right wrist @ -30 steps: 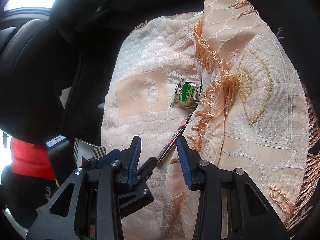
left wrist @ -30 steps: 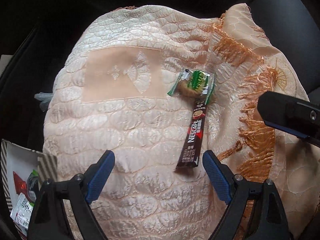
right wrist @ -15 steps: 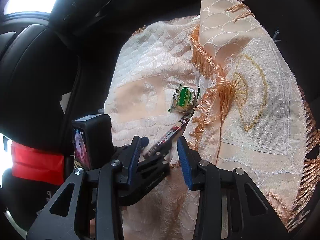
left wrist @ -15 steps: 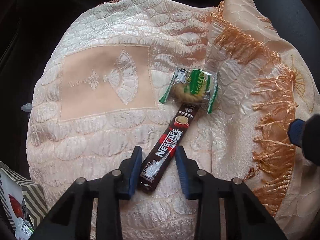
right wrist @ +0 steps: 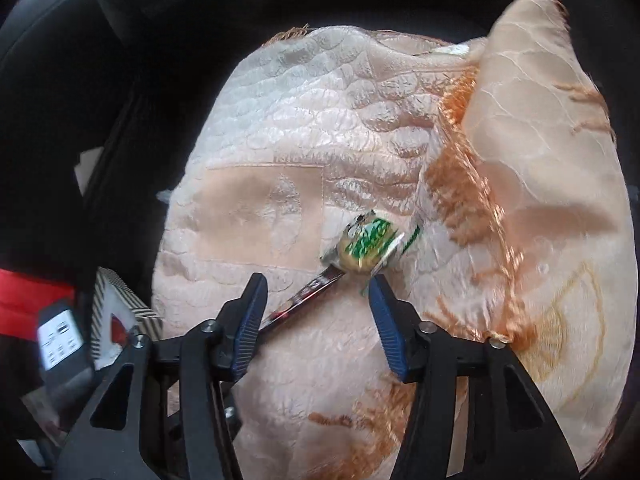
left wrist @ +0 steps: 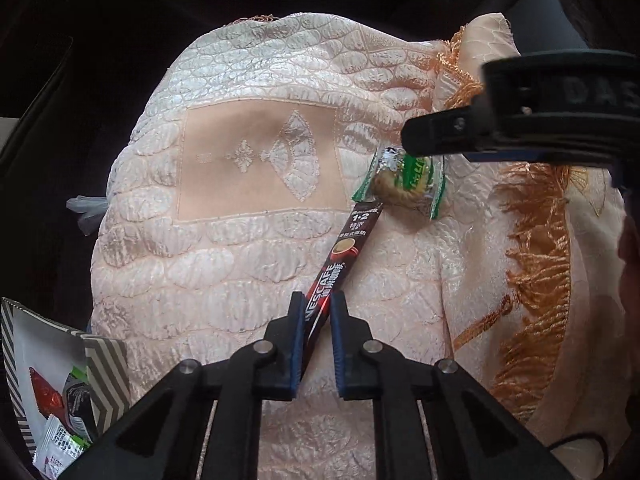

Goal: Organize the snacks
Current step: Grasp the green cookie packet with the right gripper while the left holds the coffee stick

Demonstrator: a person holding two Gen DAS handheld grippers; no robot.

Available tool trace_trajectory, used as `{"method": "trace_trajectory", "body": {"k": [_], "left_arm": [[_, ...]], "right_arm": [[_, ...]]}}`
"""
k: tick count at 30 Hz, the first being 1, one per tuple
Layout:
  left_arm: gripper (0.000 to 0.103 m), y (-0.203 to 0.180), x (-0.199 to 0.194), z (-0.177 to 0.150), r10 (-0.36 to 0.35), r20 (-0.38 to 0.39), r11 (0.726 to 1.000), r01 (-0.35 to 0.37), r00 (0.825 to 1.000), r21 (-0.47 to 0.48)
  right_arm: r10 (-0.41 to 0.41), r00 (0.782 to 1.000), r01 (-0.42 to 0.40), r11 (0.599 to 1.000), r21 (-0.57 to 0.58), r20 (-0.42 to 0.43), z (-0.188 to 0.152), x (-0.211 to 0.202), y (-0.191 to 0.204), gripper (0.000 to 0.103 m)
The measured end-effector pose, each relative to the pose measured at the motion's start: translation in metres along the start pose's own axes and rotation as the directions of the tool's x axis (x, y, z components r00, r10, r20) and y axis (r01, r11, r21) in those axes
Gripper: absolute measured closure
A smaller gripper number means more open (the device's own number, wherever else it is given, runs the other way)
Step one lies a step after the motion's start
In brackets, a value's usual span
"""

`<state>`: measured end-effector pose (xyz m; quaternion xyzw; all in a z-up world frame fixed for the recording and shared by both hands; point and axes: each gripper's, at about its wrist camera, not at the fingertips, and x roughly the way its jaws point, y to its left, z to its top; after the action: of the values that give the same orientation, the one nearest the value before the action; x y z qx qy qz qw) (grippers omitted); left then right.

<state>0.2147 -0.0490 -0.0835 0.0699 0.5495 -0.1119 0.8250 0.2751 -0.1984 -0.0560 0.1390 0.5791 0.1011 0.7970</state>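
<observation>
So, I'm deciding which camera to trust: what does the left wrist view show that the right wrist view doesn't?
Only the left wrist view: the left gripper shut on the coffee stick, and wrappers inside the striped box. Only the right wrist view: the right gripper, its fingers opening, nothing pressed between them, near the green cookie packet. Both: stick, packet, box, peach cushion.

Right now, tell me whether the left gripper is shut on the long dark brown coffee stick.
Shut on it: the left gripper pads squeeze the coffee stick's near end.
</observation>
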Motion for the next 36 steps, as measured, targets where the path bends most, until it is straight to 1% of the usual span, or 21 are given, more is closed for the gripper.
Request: {"method": "trace_trajectory", "body": {"k": [3,6,7,8,10,11,13,16,19,21,23,24,25,26,27,28,29,33,34,36], "left_arm": [[0.090,0.008,-0.002,-0.002,-0.009,0.002,1.000,0.009,1.000,-0.016],[0.091,0.018,-0.006,-0.004,-0.021,0.004,0.999,0.021,1.000,-0.037],[0.091,0.021,-0.008,-0.006,-0.025,0.004,0.999,0.025,1.000,-0.044],[0.091,0.023,-0.010,-0.008,-0.028,0.005,0.998,0.029,1.000,-0.050],[0.091,0.029,-0.014,-0.011,-0.028,0.006,0.997,0.029,1.000,-0.065],[0.091,0.031,-0.018,-0.014,-0.032,0.007,0.997,0.032,0.999,-0.072],[0.091,0.035,-0.023,-0.019,-0.030,0.008,0.996,0.030,1.000,-0.084],[0.091,0.040,-0.031,-0.028,-0.033,0.010,0.994,0.034,0.999,-0.103],[0.091,0.045,-0.036,-0.035,-0.040,0.013,0.992,0.041,0.999,-0.121],[0.091,0.047,-0.036,-0.037,-0.044,0.012,0.990,0.045,0.999,-0.134],[0.091,0.048,-0.036,-0.039,-0.048,0.014,0.988,0.049,0.999,-0.147],[0.091,0.049,-0.036,-0.040,-0.048,0.015,0.987,0.050,0.999,-0.153],[0.091,0.050,-0.037,-0.042,-0.051,0.017,0.985,0.054,0.999,-0.161],[0.091,0.052,-0.039,-0.044,-0.056,0.022,0.984,0.059,0.998,-0.169],[0.091,0.053,-0.041,-0.046,-0.059,0.026,0.983,0.062,0.998,-0.173],[0.091,0.054,-0.044,-0.047,-0.059,0.031,0.983,0.063,0.998,-0.174],[0.091,0.055,-0.046,-0.049,-0.058,0.035,0.982,0.064,0.998,-0.176],[0.091,0.059,-0.050,-0.056,-0.044,0.037,0.982,0.050,0.998,-0.182],[0.091,0.060,-0.052,-0.058,-0.043,0.040,0.982,0.049,0.998,-0.183],[0.091,0.061,-0.055,-0.061,-0.043,0.043,0.982,0.050,0.998,-0.181]], "right_arm": [[-0.085,0.996,0.081,0.987,-0.137,-0.022,0.010,0.020,0.009,0.048],[-0.181,0.983,0.166,0.951,-0.260,-0.035,0.012,0.039,0.012,0.047],[-0.193,0.980,0.173,0.943,-0.284,-0.042,0.012,0.044,0.012,0.047],[-0.178,0.982,0.153,0.946,-0.286,-0.064,0.013,0.047,0.010,0.043],[-0.122,0.988,0.089,0.952,-0.293,-0.096,0.014,0.050,0.009,0.039],[-0.125,0.987,0.088,0.947,-0.309,-0.100,0.014,0.051,0.011,0.039],[-0.169,0.981,0.125,0.925,-0.360,-0.095,0.013,0.053,0.018,0.039],[-0.265,0.960,0.200,0.880,-0.431,-0.096,0.011,0.063,0.026,0.038],[-0.330,0.936,0.230,0.840,-0.492,-0.126,0.009,0.077,0.030,0.038],[-0.377,0.913,0.244,0.811,-0.531,-0.157,0.006,0.092,0.033,0.038],[-0.439,0.884,0.291,0.783,-0.550,-0.158,0.006,0.105,0.033,0.038],[-0.453,0.879,0.311,0.781,-0.541,-0.150,0.006,0.108,0.032,0.040],[-0.450,0.882,0.319,0.790,-0.523,-0.142,0.009,0.107,0.031,0.056],[-0.427,0.896,0.317,0.810,-0.493,-0.125,0.012,0.103,0.030,0.080],[-0.390,0.914,0.301,0.836,-0.459,-0.111,0.015,0.095,0.029,0.088],[-0.345,0.933,0.275,0.865,-0.421,-0.101,0.018,0.087,0.027,0.092],[-0.319,0.943,0.259,0.886,-0.385,-0.100,0.018,0.080,0.023,0.092],[-0.288,0.948,0.233,0.917,-0.323,-0.134,0.011,0.073,0.007,0.092],[-0.273,0.953,0.224,0.928,-0.297,-0.133,0.013,0.070,0.004,0.096],[-0.228,0.966,0.191,0.948,-0.253,-0.122,0.010,0.060,-0.005,0.096]]}}
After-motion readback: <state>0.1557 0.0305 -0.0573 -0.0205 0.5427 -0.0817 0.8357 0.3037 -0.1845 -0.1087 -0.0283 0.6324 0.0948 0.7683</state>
